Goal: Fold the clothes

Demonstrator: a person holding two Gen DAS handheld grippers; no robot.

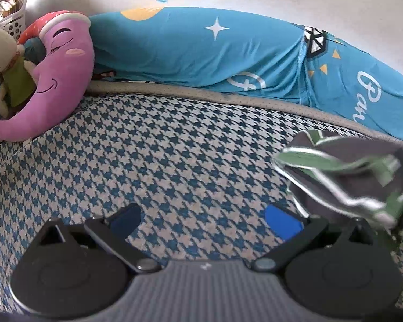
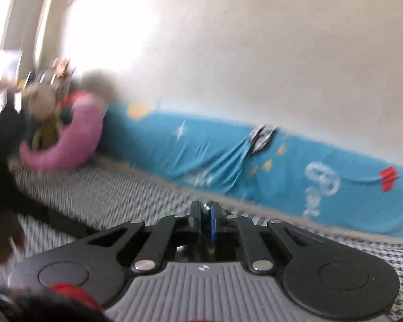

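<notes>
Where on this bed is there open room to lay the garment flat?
The checked bedcover lies bare between the purple moon pillow, the blue bolster and the open left gripper. The right side is crowded by the blurred dark garment.

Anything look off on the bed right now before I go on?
The dark garment with green and white trim is bunched and blurred at the right of the houndstooth bed cover, not flat. The left gripper is open and empty. The right gripper looks shut; its view is motion-blurred.

Houndstooth bed cover (image 1: 153, 161), blue on beige. Pink moon cushion (image 1: 53, 80) lies at its far-left corner; blue rolled quilt (image 1: 201, 53) stretches rightward from the cushion (against wall).
</notes>
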